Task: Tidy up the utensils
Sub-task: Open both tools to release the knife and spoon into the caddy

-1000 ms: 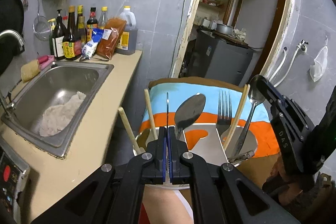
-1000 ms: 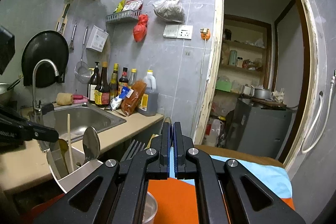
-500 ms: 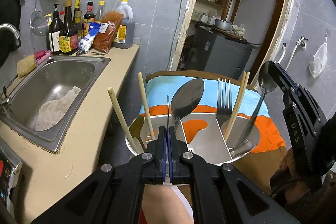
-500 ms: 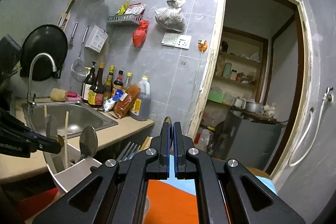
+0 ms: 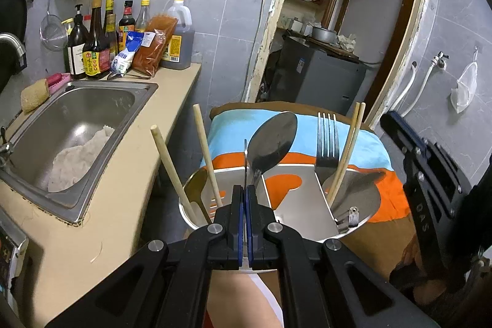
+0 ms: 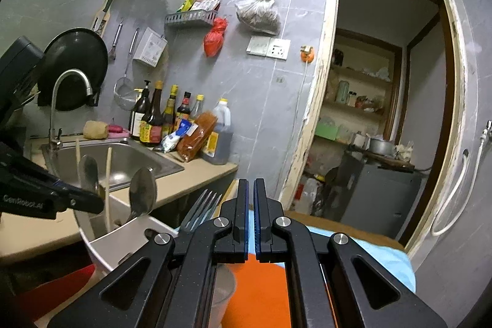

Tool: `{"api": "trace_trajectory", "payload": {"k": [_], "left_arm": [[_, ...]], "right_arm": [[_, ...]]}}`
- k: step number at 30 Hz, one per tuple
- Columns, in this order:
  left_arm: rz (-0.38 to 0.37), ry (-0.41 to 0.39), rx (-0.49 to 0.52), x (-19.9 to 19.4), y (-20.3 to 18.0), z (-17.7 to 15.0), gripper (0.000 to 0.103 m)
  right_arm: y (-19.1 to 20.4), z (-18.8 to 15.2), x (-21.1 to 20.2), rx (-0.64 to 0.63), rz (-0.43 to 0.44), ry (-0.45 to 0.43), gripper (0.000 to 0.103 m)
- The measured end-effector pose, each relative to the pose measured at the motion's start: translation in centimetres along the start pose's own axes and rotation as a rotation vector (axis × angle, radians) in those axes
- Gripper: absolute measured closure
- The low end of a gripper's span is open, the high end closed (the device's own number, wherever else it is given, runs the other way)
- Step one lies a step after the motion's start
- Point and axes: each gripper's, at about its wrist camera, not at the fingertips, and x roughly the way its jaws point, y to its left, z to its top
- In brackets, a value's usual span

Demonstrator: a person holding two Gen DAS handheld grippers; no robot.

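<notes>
Round metal utensil holder (image 5: pixel 303 189), partitioned by flat steel dividers, directly ahead of the left gripper (image 5: pixel 245 189) and touching it. Jaws of that gripper clenched edge-on over one thin upright divider at the holder's near rim, blue pads pressed to either face.

Left compartment: two loose wooden chopsticks (image 5: pixel 205 154), leaning apart, beside a gold-coloured spoon (image 5: pixel 195 188). Just behind the clamped divider: large steel spoon (image 5: pixel 272 140), bowl up, handle dropping close beside the gripper's tip; exact compartment not discernible. Right compartment: fork (image 5: pixel 327 140), tines up, beside a paired set of chopsticks (image 5: pixel 347 152) leaning right, with a second steel spoon bowl (image 5: pixel 353 189) low against the wall.

Right gripper (image 6: pixel 250 183) to the right of the holder and apart from it, jaws drawn together on nothing, only a narrow slit between the pads. From the right wrist view, holder at lower left, fork tines just left of the fingertips.

Holder off the beige counter (image 5: pixel 123 189), seen against an orange-and-blue cushion (image 5: pixel 233 125). Steel sink (image 5: pixel 129 100) to the left, white cloth (image 5: pixel 77 159) inside. Sauce bottles (image 5: pixel 95 51) along the grey tiled wall. Open doorway (image 5: pixel 353 20) beyond.
</notes>
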Motion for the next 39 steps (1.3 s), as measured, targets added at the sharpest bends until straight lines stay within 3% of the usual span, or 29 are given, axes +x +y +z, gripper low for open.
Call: {"api": "trace_trajectory", "payload": {"k": [11,21,23,25,26,27,29,34,36,38,39], "left_arm": [[-0.024,0.014,-0.034,0.2,0.7,0.4,0.101],[0.011,0.004,-0.028,-0.7,0.5,0.9,0.095],[0.012,-0.004,-0.025,-1.0,0.4,0.9,0.09],[0.02,-0.026,-0.025,-1.5,0.2,1.0,0.069],[0.027,-0.039,-0.026,-1.8,0.1,1.1,0.049],[0.037,-0.068,-0.028,-2.3,0.0,1.0,0.037],[0.039,-0.115,-0.018,-3.2,-0.4,1.1,0.036],[0.054,-0.129,0.01,-4.3,-1.9,0.9,0.034],[0.056,-0.148,0.021,-5.0,-2.5,0.6,0.029],[0.057,-0.166,0.033,-5.7,-3.3,0.3,0.025],[0.057,-0.171,0.04,-6.1,-4.0,0.0,0.024]], "right_arm": [[-0.3,-1.6,-0.1,0.071,0.041,0.083,0.1],[-2.4,-2.1,-1.7,0.197,0.02,0.166,0.1],[-3.1,-2.2,-2.3,0.219,0.009,0.174,0.099],[-3.7,-2.3,-3.0,0.241,-0.002,0.182,0.099],[-3.9,-2.2,-3.2,0.247,-0.005,0.184,0.099],[-4.3,-2.3,-3.6,0.259,-0.012,0.19,0.099],[-4.8,-2.1,-4.2,0.273,-0.02,0.195,0.099],[-6.3,-1.8,-5.9,0.312,-0.035,0.187,0.098],[-6.9,-1.7,-6.7,0.325,-0.041,0.177,0.089],[-7.5,-1.6,-7.8,0.343,-0.038,0.158,0.062],[-7.7,-1.5,-8.1,0.348,-0.037,0.153,0.061]]}}
